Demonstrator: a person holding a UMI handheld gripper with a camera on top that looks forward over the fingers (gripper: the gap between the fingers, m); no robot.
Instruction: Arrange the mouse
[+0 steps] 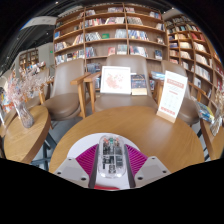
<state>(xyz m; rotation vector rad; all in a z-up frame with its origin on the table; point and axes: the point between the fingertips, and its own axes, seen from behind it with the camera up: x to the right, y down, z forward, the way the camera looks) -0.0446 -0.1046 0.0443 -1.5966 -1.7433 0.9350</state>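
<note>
Round wooden table [125, 130] bare ahead of mouse [111, 157], far rim curving short of chair [90, 95] and upright sign [172, 97]. Bookshelves [115, 35] well beyond table. Mouse light grey with dark centre strip, clamped between pink pads [90, 158] of gripper [111, 168] at table's near edge. Long axis aligned with fingers, pointing toward chair.

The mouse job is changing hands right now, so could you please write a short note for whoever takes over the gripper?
Gripper: fingers closed on the mouse, pink pads pressing both its sides.
Mouse: held between the fingers, at the near edge of the round wooden table; I cannot tell whether it rests on the table or is lifted.
Around: upright books and a sign card stand at the table's far side, with bookshelves behind.
Done: mouse grasped.
Left: place it on the table and release.
</note>
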